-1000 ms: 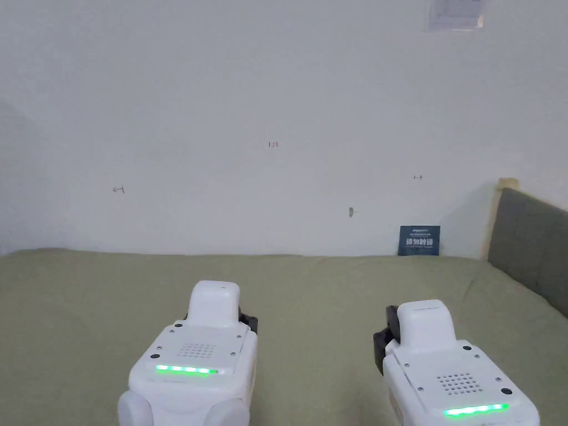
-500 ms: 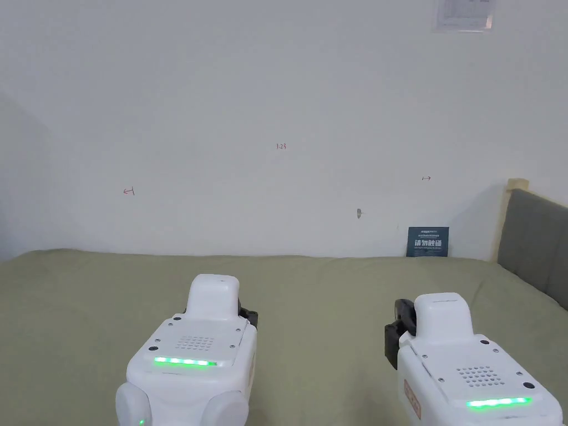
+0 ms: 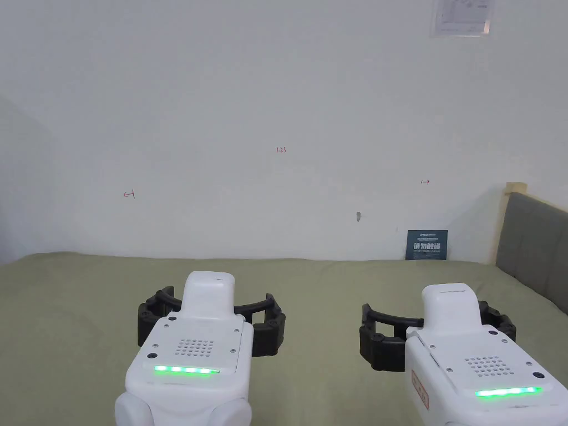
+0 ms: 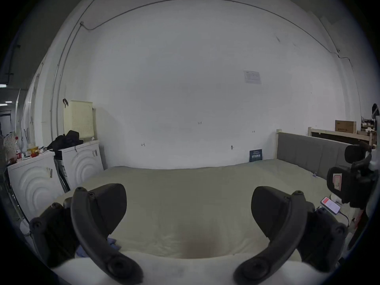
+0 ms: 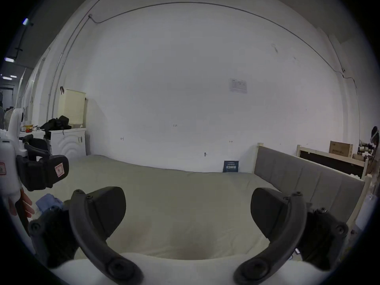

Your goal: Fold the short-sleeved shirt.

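Observation:
A crumpled blue cloth [image 5: 48, 202], maybe the shirt, lies at the bed's near left edge; a bit of this blue cloth [image 4: 112, 241] peeks out beside my left jaw. I cannot tell its shape. My left gripper [image 3: 211, 319] hovers over the olive-green bed sheet [image 3: 321, 288], jaws spread wide and empty. My right gripper [image 3: 438, 333] hangs beside it to the right, also open with nothing between its jaws. Both point toward the white wall. The left gripper view [image 4: 189, 203] and the right gripper view [image 5: 188, 203] each have bare sheet between the jaws.
A grey headboard [image 3: 532, 238] borders the bed on the right. A phone [image 4: 330, 205] on a cable lies near the bed's right side. White washing machines [image 4: 80, 162] with a cream basket [image 4: 78, 118] stand left of the bed. A small dark sign [image 3: 426, 244] leans on the wall.
Both grippers have opened: their black jaws, tucked together before, now spread wide on each side. The right gripper has risen slightly.

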A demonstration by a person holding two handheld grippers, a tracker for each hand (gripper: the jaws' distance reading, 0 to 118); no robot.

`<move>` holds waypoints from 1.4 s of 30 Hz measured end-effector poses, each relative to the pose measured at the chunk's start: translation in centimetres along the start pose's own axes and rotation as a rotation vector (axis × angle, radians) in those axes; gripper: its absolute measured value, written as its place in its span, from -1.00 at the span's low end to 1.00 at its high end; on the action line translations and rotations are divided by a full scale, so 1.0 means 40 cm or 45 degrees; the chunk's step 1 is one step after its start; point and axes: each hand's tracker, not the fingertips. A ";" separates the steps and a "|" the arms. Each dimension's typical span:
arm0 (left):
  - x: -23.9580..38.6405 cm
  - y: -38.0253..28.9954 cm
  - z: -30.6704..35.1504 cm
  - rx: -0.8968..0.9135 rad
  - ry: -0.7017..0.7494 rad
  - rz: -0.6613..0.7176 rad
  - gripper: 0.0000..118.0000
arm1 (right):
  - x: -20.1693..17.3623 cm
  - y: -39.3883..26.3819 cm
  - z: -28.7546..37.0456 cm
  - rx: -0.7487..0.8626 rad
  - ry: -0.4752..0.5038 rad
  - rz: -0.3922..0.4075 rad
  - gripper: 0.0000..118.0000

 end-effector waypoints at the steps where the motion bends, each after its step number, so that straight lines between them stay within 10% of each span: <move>1: 0.000 0.000 0.003 0.004 -0.004 -0.012 1.00 | -0.004 0.003 0.000 -0.003 -0.005 0.015 1.00; 42: -0.033 0.023 0.036 -0.082 -0.041 0.051 1.00 | 0.016 0.040 0.016 -0.081 0.015 0.036 1.00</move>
